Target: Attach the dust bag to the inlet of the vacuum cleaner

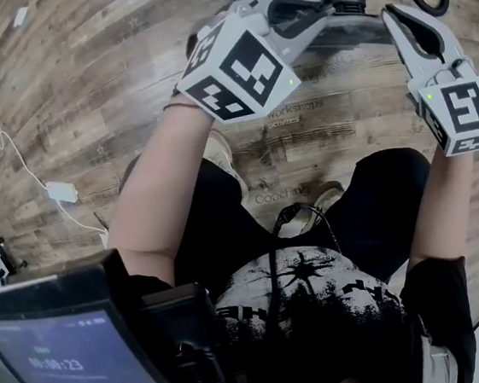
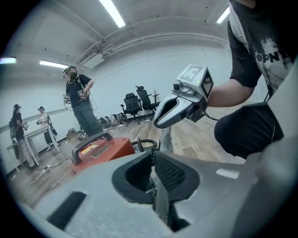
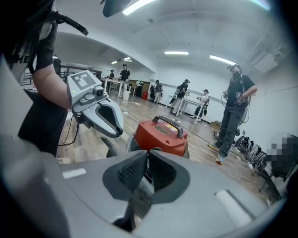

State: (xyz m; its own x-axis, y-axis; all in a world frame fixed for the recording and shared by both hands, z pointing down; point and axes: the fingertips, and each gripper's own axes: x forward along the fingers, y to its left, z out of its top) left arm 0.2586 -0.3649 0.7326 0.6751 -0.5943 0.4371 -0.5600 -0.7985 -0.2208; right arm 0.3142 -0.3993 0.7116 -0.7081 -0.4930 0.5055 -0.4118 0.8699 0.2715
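Looking down at wood floor (image 1: 82, 93) with red vacuum cleaner (image 3: 160, 135) standing just ahead of both tongs, with carry handle (image 3: 170, 124) slanting away to right in right gripper view. Holding left gripper (image 2: 152, 157) and right gripper (image 3: 146, 155) side by side, each pressed together on nothing, with left tips over grey base (image 1: 350, 35) in head view, so probably nearer hand. Cannot spot dust bag or inlet in any view; likely needs finding before any reach toward vacuum.
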